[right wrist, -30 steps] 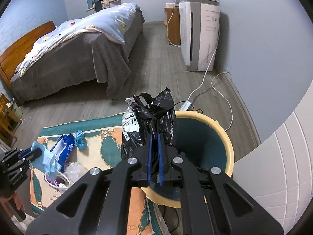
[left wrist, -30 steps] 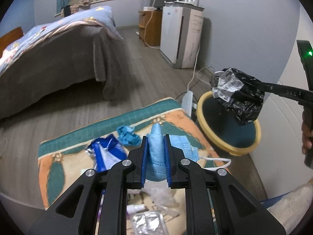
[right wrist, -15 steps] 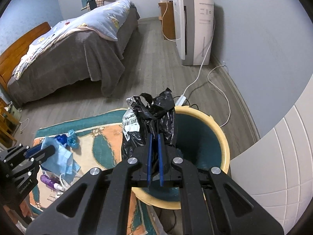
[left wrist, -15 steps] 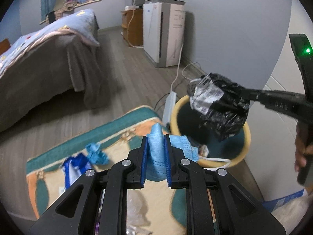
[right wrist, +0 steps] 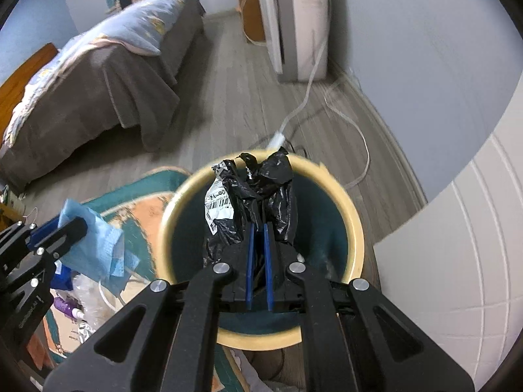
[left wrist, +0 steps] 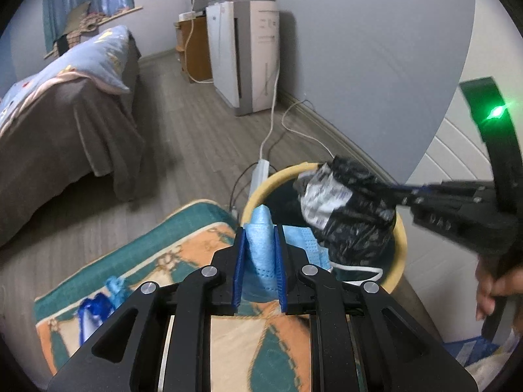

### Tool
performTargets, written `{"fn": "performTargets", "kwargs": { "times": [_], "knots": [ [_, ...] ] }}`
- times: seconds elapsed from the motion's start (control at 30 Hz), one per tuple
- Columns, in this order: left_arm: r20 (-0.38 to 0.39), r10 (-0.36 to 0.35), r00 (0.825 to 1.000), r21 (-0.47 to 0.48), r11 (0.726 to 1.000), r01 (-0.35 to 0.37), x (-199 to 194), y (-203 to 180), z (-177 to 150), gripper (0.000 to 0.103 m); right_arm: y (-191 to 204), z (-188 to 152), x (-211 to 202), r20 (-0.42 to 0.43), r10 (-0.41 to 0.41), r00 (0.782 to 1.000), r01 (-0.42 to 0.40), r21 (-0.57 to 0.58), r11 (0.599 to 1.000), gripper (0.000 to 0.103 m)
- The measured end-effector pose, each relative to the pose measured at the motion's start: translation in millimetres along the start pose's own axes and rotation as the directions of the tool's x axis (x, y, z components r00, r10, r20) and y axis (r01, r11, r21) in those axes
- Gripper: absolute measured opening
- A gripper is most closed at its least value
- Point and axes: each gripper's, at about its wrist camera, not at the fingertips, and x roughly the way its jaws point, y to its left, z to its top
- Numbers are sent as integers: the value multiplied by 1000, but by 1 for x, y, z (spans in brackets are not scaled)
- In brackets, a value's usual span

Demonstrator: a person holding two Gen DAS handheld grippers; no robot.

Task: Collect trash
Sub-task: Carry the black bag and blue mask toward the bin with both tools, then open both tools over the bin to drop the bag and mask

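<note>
Surroundings: patterned rug (left wrist: 183, 258) beside bin (right wrist: 354, 225); loose wrappers (right wrist: 81, 294) on rug.
Right gripper (right wrist: 257, 228): clamped on crumpled black bag (right wrist: 261, 196), above bin opening.
Left gripper (left wrist: 260, 238): clamped on blue face mask (left wrist: 261, 245), at bin rim.

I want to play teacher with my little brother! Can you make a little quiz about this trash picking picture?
1. True or false: the right gripper holds the black plastic bag over the bin.
2. What does the left gripper hold? A) a bottle B) a blue face mask C) a sock
3. Fill in: the bin stands beside a patterned ____ on the floor.

Key
1. True; the bag hangs above the bin's opening.
2. B; the mask is pinched between both fingers.
3. rug
</note>
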Motion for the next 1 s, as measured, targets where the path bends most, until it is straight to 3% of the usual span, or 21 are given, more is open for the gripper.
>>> {"fn": "performTargets", "kwargs": {
  "times": [0.17, 0.27, 0.4, 0.53, 0.63, 0.83, 0.9, 0.97, 1.0],
  "knots": [
    [-9, -4, 1000, 0, 1000, 4, 27, -13, 4, 18, -3, -5, 14, -47, -33, 998, 34, 11, 999, 5],
    [-9, 3, 1000, 21, 1000, -2, 34, -18, 5, 25, -5, -5, 13, -40, -52, 998, 53, 22, 998, 6],
    [7, 6, 1000, 40, 999, -7, 35, -19, 3, 61, -11, -4, 13, -35, -67, 997, 69, 59, 996, 7],
    [25, 2, 1000, 34, 999, -3, 29, -13, 1, 64, -7, -2, 14, -35, -69, 997, 70, 53, 996, 7],
    [33, -2, 999, 6, 1000, 2, 22, -6, -4, 77, -2, 0, 11, -25, -71, 997, 71, 40, 997, 10],
    [42, 30, 999, -9, 1000, -30, 2, 12, -19, 83, 19, 6, -2, 14, -83, 996, 83, 26, 996, 23],
    [48, 52, 998, -7, 999, -52, -7, 21, -24, 87, 28, 7, -7, 28, -93, 995, 92, 15, 996, 37],
    [58, 66, 996, -10, 998, -66, -19, 30, -27, 89, 36, 8, -12, 42, -95, 995, 95, 5, 995, 58],
    [62, 69, 996, -17, 998, -68, -26, 35, -30, 90, 41, 9, -15, 49, -90, 995, 90, 0, 996, 62]
  ]
}}
